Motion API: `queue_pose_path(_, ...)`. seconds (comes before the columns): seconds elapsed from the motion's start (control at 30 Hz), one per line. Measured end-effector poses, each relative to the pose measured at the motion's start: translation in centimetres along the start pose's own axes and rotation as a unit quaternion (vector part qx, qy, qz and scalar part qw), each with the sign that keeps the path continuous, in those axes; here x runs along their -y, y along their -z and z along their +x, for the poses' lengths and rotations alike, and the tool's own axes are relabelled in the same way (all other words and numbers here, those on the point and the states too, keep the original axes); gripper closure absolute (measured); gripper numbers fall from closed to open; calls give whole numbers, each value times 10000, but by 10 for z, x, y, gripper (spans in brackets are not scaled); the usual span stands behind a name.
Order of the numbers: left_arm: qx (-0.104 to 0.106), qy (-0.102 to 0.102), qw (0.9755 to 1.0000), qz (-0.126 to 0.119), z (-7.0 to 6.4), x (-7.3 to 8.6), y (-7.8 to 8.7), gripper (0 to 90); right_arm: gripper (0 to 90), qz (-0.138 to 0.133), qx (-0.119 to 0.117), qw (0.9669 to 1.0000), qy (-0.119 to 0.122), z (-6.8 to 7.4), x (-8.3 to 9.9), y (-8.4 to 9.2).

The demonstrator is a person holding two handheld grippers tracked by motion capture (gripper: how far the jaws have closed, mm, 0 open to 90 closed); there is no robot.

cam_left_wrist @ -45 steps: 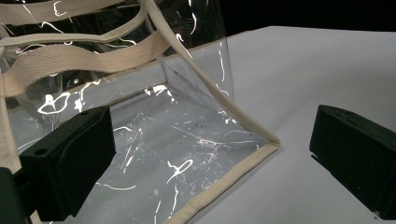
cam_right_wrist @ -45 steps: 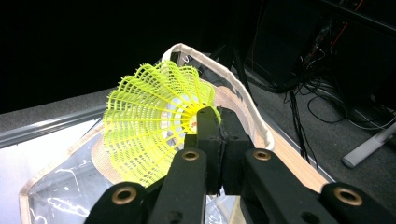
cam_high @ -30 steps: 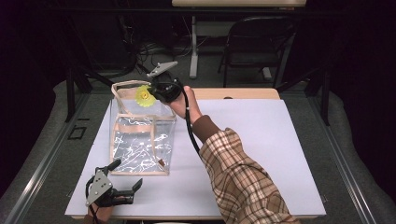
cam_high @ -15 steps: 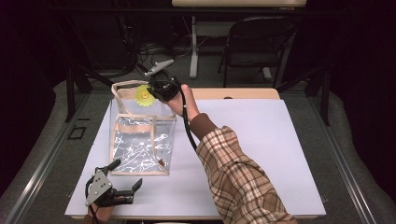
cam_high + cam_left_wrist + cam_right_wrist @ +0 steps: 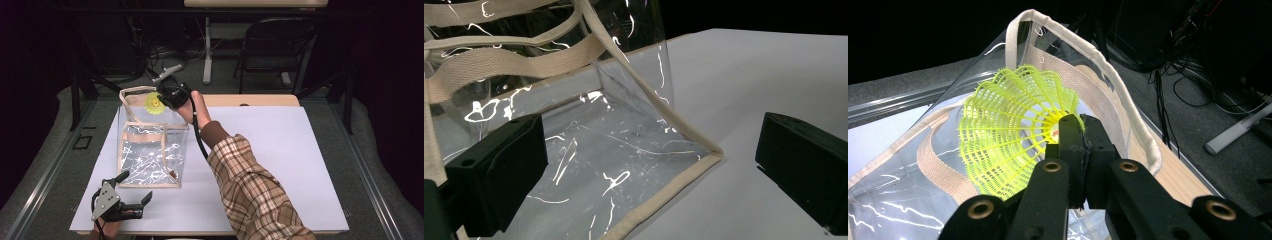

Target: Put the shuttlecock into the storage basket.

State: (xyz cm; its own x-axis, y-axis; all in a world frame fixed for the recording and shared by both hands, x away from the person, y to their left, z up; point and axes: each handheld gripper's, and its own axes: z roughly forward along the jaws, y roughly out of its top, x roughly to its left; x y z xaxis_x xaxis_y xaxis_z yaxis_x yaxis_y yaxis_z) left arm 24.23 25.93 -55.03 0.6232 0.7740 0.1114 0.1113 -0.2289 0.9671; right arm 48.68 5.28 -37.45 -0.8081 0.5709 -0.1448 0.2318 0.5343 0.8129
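A clear plastic tote bag (image 5: pixel 150 150) with beige webbing trim and handles stands upright on the white table (image 5: pixel 280 150). My right gripper (image 5: pixel 165 100) is shut on a yellow plastic shuttlecock (image 5: pixel 154 103) and holds it over the bag's far rim. In the right gripper view the shuttlecock (image 5: pixel 1013 130) spreads its skirt toward the bag's mouth, with the beige handle (image 5: pixel 1098 55) arching behind it. My left gripper (image 5: pixel 132 187) rests open near the table's front left corner, just in front of the bag. In the left gripper view the bag's bottom corner (image 5: pixel 711 150) lies between its jaws.
A folding chair (image 5: pixel 275 50) and cables on the floor lie beyond the table's far edge. A wooden strip (image 5: pixel 250 100) runs along the table's back. Dark floor surrounds the table on both sides.
The right gripper has shifted slightly with the shuttlecock above the bag's far rim. The left gripper has stayed put.
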Motion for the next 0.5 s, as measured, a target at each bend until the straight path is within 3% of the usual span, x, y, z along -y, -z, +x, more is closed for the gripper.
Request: queue_pose_path(0.5,-4,4,10000,-16,1,0,1,0,895,287,77,9994,155,5,-7,-11)
